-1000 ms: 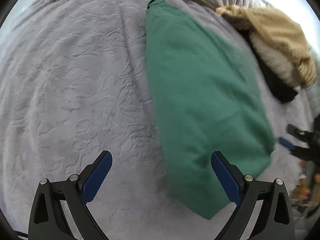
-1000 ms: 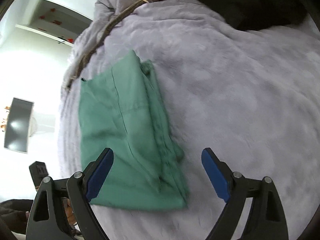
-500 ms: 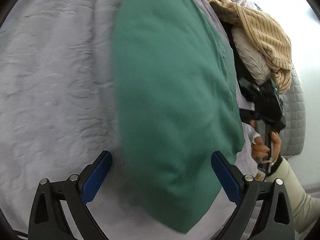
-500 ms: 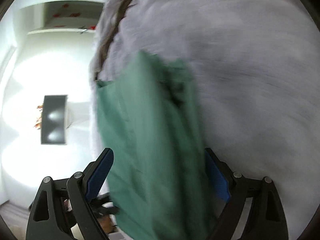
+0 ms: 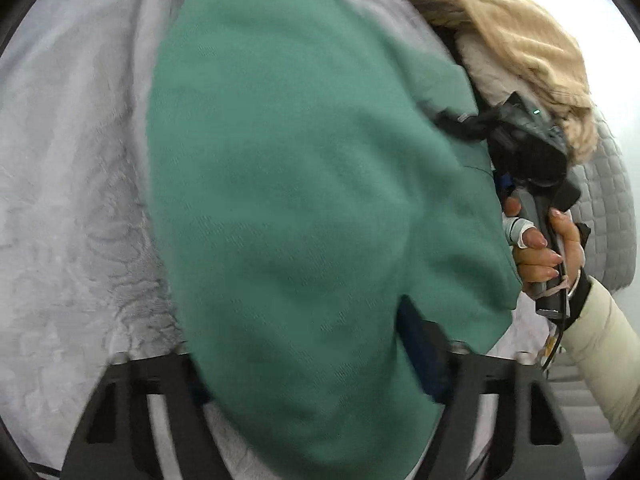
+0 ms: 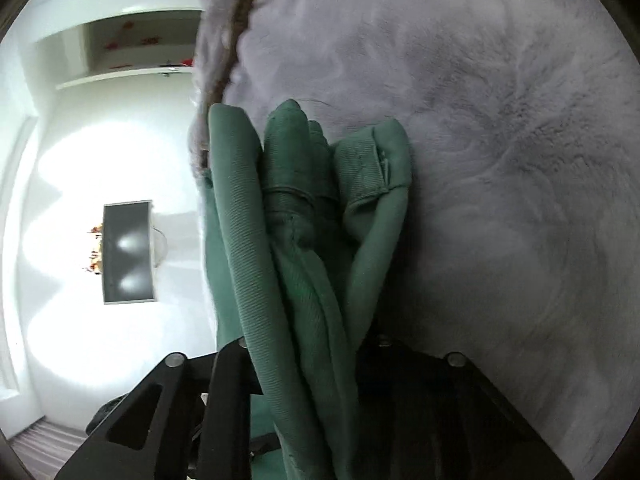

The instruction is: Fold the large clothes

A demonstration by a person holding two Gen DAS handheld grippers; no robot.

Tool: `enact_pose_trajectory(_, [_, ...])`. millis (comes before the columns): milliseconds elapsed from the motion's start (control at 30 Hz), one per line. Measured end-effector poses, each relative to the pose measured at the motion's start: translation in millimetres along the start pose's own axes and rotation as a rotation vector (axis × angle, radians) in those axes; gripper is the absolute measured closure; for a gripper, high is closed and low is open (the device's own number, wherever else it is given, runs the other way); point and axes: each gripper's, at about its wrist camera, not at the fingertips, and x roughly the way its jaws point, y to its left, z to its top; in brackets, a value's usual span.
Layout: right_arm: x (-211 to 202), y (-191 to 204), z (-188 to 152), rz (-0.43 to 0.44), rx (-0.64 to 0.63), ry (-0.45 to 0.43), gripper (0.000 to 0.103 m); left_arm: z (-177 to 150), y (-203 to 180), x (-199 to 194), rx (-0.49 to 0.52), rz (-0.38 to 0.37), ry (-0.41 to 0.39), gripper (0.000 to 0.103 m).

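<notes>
figure: green garment (image 5: 304,208) lying folded on the grey blanket (image 5: 72,184), taken at two edges. in the left wrist view the garment fills the middle of the frame, with the blanket to its left and a pile of tan and cream clothes (image 5: 516,52) beyond its far right corner. my left gripper (image 5: 316,364) straddles the near edge; the cloth covers both fingers, so i cannot tell whether they have closed on it. my right gripper (image 6: 304,360) is clamped on the bunched edge of the garment, seen in the right wrist view as three or four rolled layers standing between the closed fingers, with the blanket to the right of them. my right hand (image 5: 540,248) shows beside the garment's right edge.

handling, as i judge it: the cloth looks a soft, ribbed or twill weave, light, limp and not fragile. stacked layers are thick, so they may slide against each other and the inner ones may slip out. i would take hold at the folded edges near the corners, pinching all layers together.

writing: a small sewn tab (image 6: 360,168) sits on the rightmost layer, but no text is readable on it. no brand is visible anywhere.
</notes>
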Motion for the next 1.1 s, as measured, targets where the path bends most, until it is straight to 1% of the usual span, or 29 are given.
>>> enact_pose_trajectory(100, [-3, 19, -13, 0.062, -0.013, -0.024, 0.082, -1, -4, -17, 0.008, -0.02, -0.033, 0.057])
enact_pose_trajectory(133, [-5, 26, -17, 0.076, -0.022, -0.031, 0.082, -1, -6, -26, 0.015, -0.027, -0.049, 0.058])
enact_pose_trajectory(267, [-3, 61, -41, 0.117, -0.056, -0.046, 0.082, -7, -9, -58, 0.045, -0.051, -0.095, 0.059])
enact_pose_trajectory(400, [9, 93, -79, 0.137, -0.089, -0.035, 0.082, -32, 2, -100, 0.066, -0.076, -0.107, 0.059])
enact_pose_trajectory(500, [34, 112, -119, 0.155, -0.085, -0.017, 0.082, -54, 20, -128, 0.07, -0.076, -0.098, 0.059])
enact_pose_trajectory(600, [66, 122, -162, 0.175, -0.065, 0.005, 0.082, -81, 42, -158, 0.06, -0.057, -0.081, 0.059])
enact_pose_trajectory(633, [80, 124, -178, 0.182, -0.053, 0.017, 0.082, -95, 54, -171, 0.049, -0.045, -0.071, 0.059])
enact_pose_trajectory(667, [91, 125, -186, 0.185, -0.046, 0.026, 0.082, -103, 61, -178, 0.042, -0.038, -0.065, 0.059])
enact_pose_trajectory(767, [132, 124, -219, 0.186, -0.009, 0.068, 0.082, -141, 94, -201, 0.007, -0.008, -0.038, 0.059])
enact_pose_trajectory(800, [147, 121, -230, 0.175, 0.009, 0.086, 0.082, -154, 104, -206, -0.007, 0.003, -0.029, 0.059])
enact_pose_trajectory(867, [170, 115, -244, 0.126, 0.017, 0.113, 0.082, -177, 123, -208, -0.045, 0.023, -0.009, 0.059])
enact_pose_trajectory(900, [178, 113, -249, 0.088, 0.02, 0.123, 0.081, -188, 136, -208, -0.067, 0.029, 0.0, 0.059])
enact_pose_trajectory(967, [186, 110, -254, -0.016, 0.023, 0.127, 0.077, -207, 158, -203, -0.112, 0.063, 0.021, 0.056])
enact_pose_trajectory(1033, [179, 113, -254, -0.114, 0.015, 0.11, 0.066, -221, 175, -197, -0.13, 0.108, 0.041, 0.056])
enact_pose_trajectory(1067, [171, 118, -255, -0.156, -0.002, 0.091, 0.063, -225, 179, -196, -0.134, 0.108, 0.055, 0.052])
enact_pose_trajectory(1100, [163, 125, -254, -0.213, -0.031, 0.072, 0.059, -229, 181, -198, -0.135, 0.108, 0.061, 0.051])
